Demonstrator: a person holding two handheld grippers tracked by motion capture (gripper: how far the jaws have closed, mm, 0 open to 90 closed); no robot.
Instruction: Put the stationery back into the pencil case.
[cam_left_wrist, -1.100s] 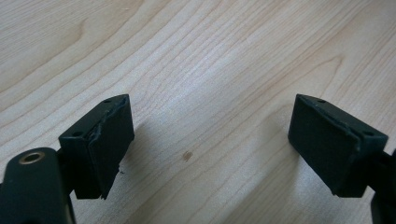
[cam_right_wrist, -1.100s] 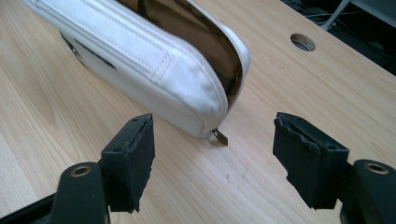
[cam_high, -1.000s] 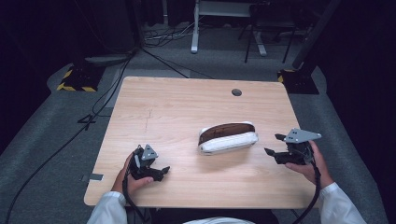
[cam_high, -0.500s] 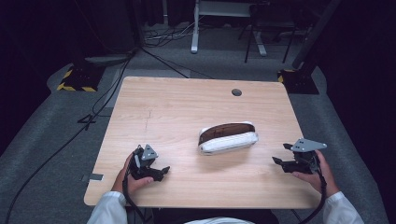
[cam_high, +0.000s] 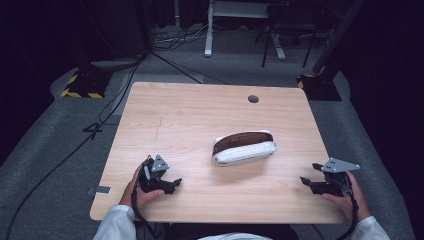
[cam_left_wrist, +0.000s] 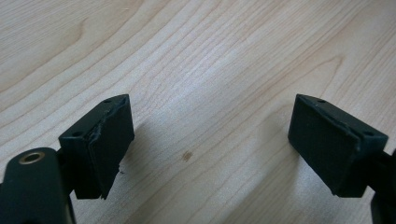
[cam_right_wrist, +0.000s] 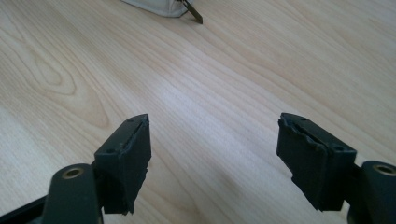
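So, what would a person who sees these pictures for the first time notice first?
The eye falls first on the white pouch with a brown open top, lying alone near the middle of the pale wooden table. Next come the two black tools at the near edge: the left tool rests low by the near left corner, and the right tool sits by the near right edge. Both stand open, with only bare wood between their pads.

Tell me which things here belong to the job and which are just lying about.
Job:
- pouch, white and brown, mid-table
- left hand-held gripper, open, empty
- right hand-held gripper, jaws just opening, empty

Lying about:
- table with its hole
- cables on the floor
- striped base
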